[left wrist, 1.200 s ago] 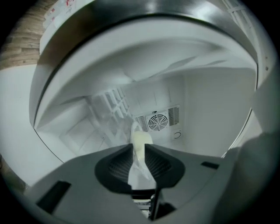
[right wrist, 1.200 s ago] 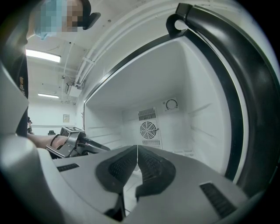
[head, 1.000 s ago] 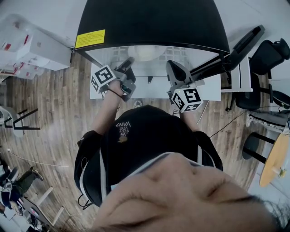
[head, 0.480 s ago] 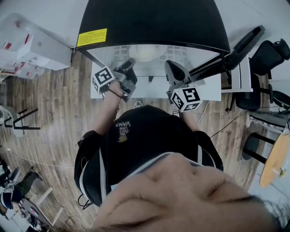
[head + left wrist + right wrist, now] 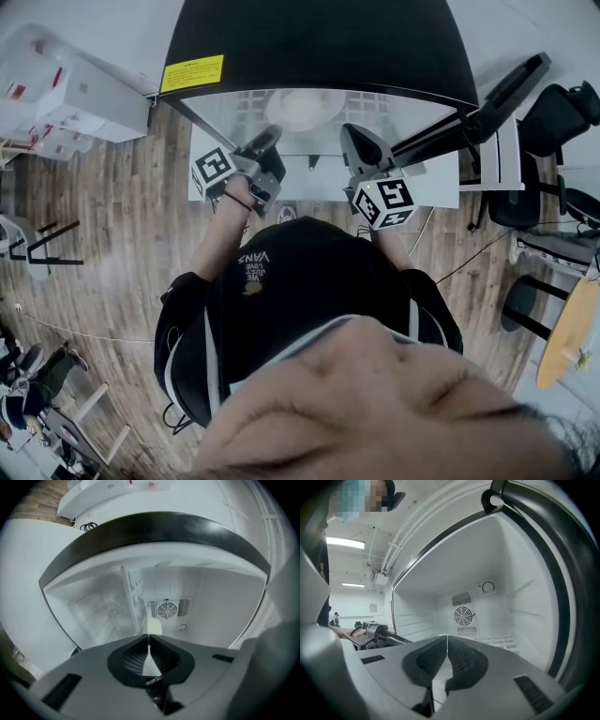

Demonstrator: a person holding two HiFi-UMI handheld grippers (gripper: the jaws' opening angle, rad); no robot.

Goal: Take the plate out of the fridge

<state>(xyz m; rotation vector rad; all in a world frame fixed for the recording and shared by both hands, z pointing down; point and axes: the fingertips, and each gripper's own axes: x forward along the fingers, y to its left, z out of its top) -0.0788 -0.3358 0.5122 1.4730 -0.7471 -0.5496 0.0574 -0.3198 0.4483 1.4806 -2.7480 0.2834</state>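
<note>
- Fridge (image 5: 309,47): black-topped and white inside. Its door (image 5: 487,98) stood swung open to the right, so that step counted as done.
- Plate (image 5: 305,106): pale and round, lying inside the fridge on the wire shelf (image 5: 132,595). It sat between your two tools, toward the far wall, and was not yet out.
- Left tongs (image 5: 270,135): you had them reached into the opening at the plate's near-left rim, rolled onto their side. The jaws were closed, with the plate's thin pale edge running out from between the tips, so they looked pinched on the rim.
- Right tongs (image 5: 351,134): you held them at the opening, just right of the plate. The jaws were closed flat on each other with nothing between them, and only the back wall's fan (image 5: 464,616) showed beyond.
- Progress: door opened, plate reached and apparently gripped. By judgement this was about halfway.
- Outstanding: you had yet to draw the plate toward you, clear of the shelf and the opening, and keep it level on a one-sided pinch. Whether the right tongs were meant to steady the other rim could not be told.
</note>
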